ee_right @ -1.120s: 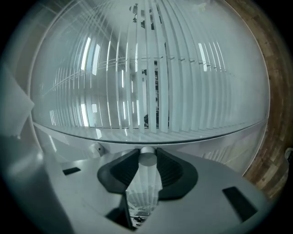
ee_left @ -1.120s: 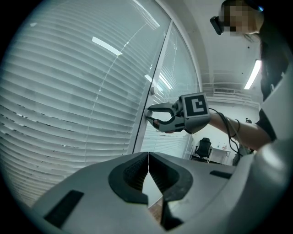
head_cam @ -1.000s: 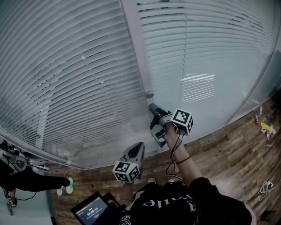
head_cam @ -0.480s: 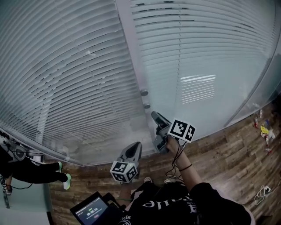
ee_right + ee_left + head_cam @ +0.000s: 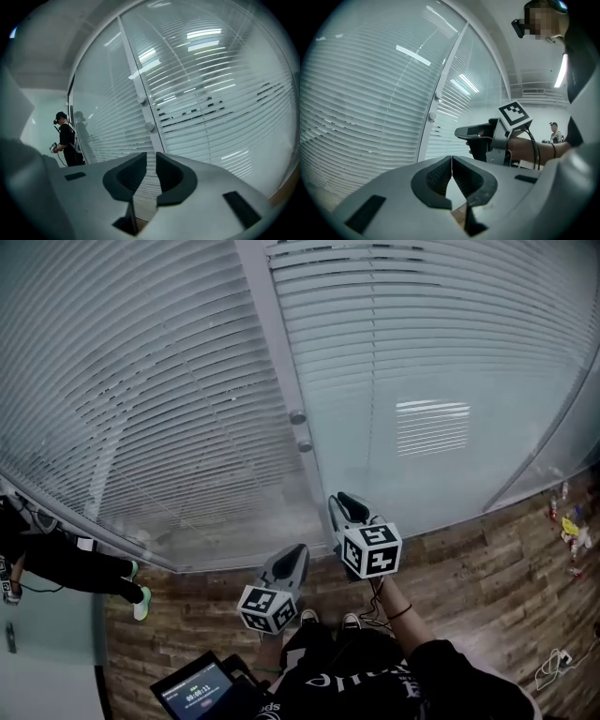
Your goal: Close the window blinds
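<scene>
Standing off the glass, the right gripper (image 5: 345, 502) points up at the post (image 5: 281, 381) between the two panes; its jaws have just been closing and now stand at a narrow gap with nothing between them, as the right gripper view (image 5: 151, 157) confirms; no contact with any part of the window.

The left gripper (image 5: 296, 554) hangs lower and further from the glass; its jaws are pressed together at the tips and empty (image 5: 451, 158).

Relation governing the next move: two round knobs, upper knob (image 5: 298, 416) and lower knob (image 5: 305, 445), sit one above the other on the post, above and ahead of the right gripper; the post runs upright; the right gripper is plainly the nearer, and the lower knob is the closer of the two; both remain well apart from the jaws.

Condition of the blinds (image 5: 141, 409): white slats run level behind the glass on both sides of the post; dark slits show between slats in places (image 5: 206, 110), so they are judged not fully shut; the task appears unfinished, and the knobs are presumably the control.
</scene>
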The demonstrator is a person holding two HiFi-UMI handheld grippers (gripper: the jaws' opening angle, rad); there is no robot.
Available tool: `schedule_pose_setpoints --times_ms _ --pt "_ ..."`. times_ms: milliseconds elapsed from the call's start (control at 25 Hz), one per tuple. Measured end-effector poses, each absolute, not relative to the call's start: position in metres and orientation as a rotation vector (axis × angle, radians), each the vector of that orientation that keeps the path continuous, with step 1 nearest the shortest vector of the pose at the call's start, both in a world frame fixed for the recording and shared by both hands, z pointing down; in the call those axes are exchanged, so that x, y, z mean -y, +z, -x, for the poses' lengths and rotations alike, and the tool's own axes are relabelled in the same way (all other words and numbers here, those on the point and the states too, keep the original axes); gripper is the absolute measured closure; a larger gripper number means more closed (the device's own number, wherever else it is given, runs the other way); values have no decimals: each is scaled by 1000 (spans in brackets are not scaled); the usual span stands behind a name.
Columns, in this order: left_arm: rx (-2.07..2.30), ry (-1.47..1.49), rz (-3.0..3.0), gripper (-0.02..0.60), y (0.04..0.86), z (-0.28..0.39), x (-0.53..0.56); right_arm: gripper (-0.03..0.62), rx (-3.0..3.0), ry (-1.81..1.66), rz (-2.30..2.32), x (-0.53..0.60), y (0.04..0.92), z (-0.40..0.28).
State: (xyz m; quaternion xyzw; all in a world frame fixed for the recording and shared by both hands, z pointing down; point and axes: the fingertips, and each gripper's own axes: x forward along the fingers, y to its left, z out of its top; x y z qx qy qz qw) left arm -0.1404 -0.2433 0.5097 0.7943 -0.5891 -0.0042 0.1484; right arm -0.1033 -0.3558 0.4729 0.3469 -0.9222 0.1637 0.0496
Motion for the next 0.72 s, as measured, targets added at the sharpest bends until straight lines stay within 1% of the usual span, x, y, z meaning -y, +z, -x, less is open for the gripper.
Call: schedule_pose_setpoints --times_ms 160,280,480,600,720 --pt "1682 9 -2289 577 514 124 220 547 2788 534 -1043 327 491 90" --pt "1672 13 -2294 577 514 122 203 556 2749 564 -1044 304 506 82" --pt "1662 4 -2304 577 511 123 167 563 2699 512 -1087 251 515 73" --pt "1657 -1 -2319 577 519 121 121 567 2698 499 -1092 196 526 76" --pt "1656 -11 -2336 577 534 114 51 571 2698 516 -1087 123 546 72"
